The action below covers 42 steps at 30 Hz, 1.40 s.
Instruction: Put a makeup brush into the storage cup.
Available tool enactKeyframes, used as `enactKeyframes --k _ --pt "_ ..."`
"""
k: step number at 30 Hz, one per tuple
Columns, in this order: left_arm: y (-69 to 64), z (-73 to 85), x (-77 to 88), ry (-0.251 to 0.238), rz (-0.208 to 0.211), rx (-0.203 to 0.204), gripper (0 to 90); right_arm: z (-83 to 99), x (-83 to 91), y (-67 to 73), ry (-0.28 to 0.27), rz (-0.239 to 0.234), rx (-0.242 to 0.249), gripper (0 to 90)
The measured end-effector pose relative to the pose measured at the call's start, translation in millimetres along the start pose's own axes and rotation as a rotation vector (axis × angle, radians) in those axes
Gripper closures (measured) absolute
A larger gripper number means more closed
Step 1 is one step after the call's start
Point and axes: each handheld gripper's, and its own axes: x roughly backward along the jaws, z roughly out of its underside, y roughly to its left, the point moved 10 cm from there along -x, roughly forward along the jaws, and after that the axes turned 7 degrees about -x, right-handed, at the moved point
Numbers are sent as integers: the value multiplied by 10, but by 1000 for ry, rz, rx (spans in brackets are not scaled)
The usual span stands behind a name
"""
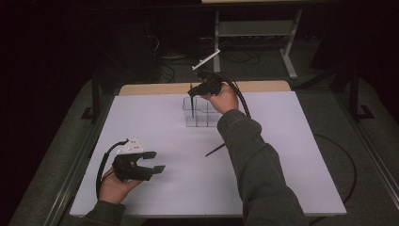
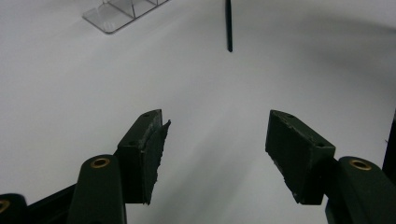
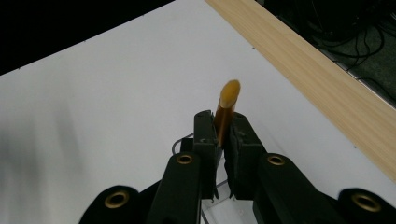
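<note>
My right gripper (image 1: 192, 92) hangs over a clear plastic holder (image 1: 201, 114) near the table's far edge, shut on a thin pencil-like stick (image 1: 192, 106). The stick points down into the holder's left compartment. In the right gripper view the stick's amber end (image 3: 228, 100) pokes up between the closed jaws of the right gripper (image 3: 223, 122). A second dark stick (image 1: 215, 150) lies flat on the white table in front of the holder; in the left gripper view that stick (image 2: 229, 25) lies ahead, right of the holder (image 2: 119, 11). My left gripper (image 1: 156, 161) (image 2: 217, 123) rests open at the near left, jaws empty.
A bare wooden strip (image 1: 155, 88) (image 3: 317, 79) runs along the table's far edge. The right gripper's black cable (image 1: 241, 99) loops past the person's sleeve (image 1: 259, 165). Beyond the table stand a metal frame (image 1: 256, 28) and floor cables.
</note>
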Motion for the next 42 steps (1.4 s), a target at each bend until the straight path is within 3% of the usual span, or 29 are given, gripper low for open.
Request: enactKeyframes --k 13,21,22,26,38,39,42 --pt "8 -2 3 -1 -2 -4 365 62 -65 -21 19 6 5 825" --pt "5 -3 3 -1 0 -4 365 77 -94 3 29 2 -26 818" --pt "5 -3 3 -1 0 -4 365 86 -117 -30 29 11 -2 773" --pt "-10 -8 2 -4 3 5 364 130 -164 -58 50 26 -23 705" --pt "-7 -10 0 -3 1 -9 363 155 -123 -38 40 20 -19 684" --pt "-7 -11 0 -3 0 -12 362 165 -114 -19 43 14 -43 680" --pt "-8 -4 -7 2 2 -12 362 194 -104 -28 40 12 -47 673"
